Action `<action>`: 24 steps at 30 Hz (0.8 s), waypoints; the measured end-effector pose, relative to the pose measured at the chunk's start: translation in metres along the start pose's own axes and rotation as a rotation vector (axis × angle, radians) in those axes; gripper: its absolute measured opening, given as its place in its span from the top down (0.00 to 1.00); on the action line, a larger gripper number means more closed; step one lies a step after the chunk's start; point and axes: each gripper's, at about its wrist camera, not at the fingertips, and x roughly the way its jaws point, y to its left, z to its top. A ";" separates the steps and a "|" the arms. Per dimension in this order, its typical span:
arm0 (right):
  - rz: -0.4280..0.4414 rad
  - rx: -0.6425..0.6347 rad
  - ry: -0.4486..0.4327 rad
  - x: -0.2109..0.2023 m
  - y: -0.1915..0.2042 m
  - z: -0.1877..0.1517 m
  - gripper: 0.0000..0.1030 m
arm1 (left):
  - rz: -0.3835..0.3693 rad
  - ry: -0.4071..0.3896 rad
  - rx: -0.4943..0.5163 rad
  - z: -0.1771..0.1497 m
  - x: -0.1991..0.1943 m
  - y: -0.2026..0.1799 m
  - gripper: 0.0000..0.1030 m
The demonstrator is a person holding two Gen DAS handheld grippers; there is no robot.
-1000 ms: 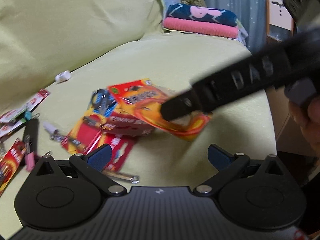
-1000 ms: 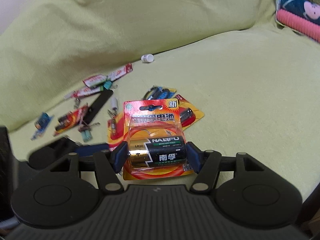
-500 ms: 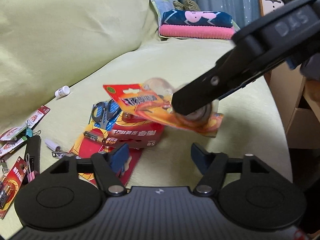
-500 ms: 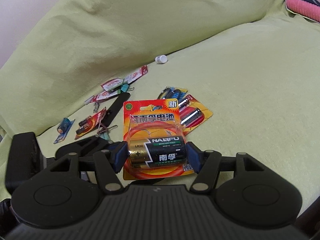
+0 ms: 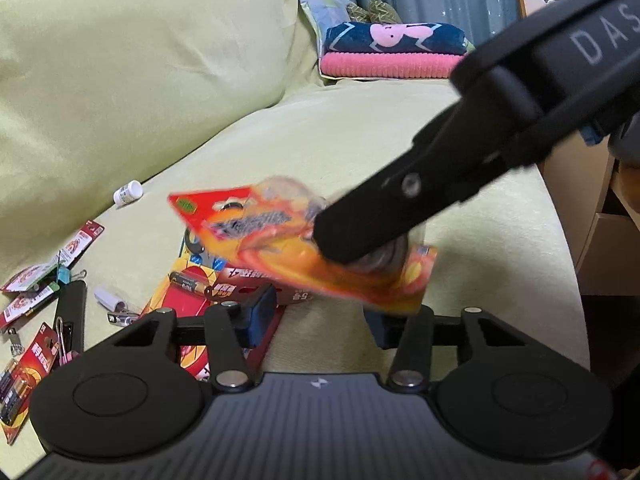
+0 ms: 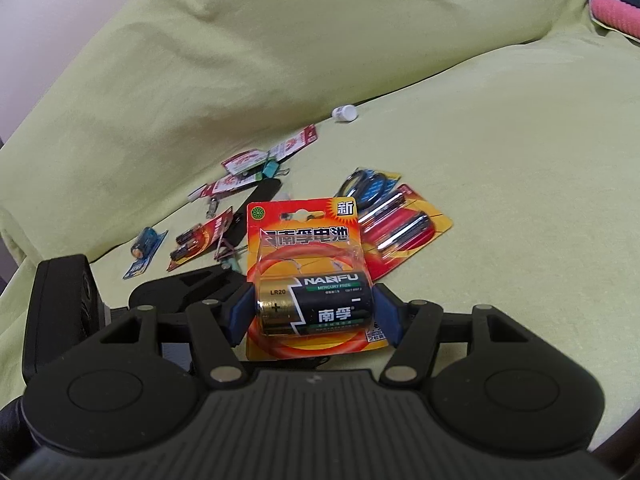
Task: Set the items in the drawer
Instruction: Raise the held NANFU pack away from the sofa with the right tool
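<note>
At the bottom centre of the right wrist view, the right gripper (image 6: 314, 314) clamps a battery pack (image 6: 308, 276) between its blue pads, held clear above the sofa seat (image 6: 520, 208). The left gripper (image 5: 316, 318) hangs with jaws apart and empty. Beyond, mid-frame, lie scissors (image 6: 366, 186), more battery cards and a small white bottle (image 6: 344, 113).

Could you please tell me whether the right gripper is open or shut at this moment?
Shut. The right gripper has its blue fingers pressed against both ends of the battery pack, held above the sofa.

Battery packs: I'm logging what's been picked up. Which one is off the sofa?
The single-cell LR20 pack, held between the right gripper jaws. The other packs, like the red two-cell pack, lie on the sofa.
</note>
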 end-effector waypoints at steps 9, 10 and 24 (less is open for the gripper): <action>0.009 -0.001 0.007 0.000 0.002 -0.001 0.42 | 0.031 -0.035 0.077 0.002 -0.004 -0.008 0.48; 0.010 -0.003 0.005 0.000 0.002 -0.001 0.42 | 0.035 -0.040 0.082 0.002 -0.005 -0.009 0.48; -0.029 -0.011 -0.043 -0.025 0.009 -0.010 0.42 | 0.003 -0.090 0.090 0.009 -0.019 -0.022 0.48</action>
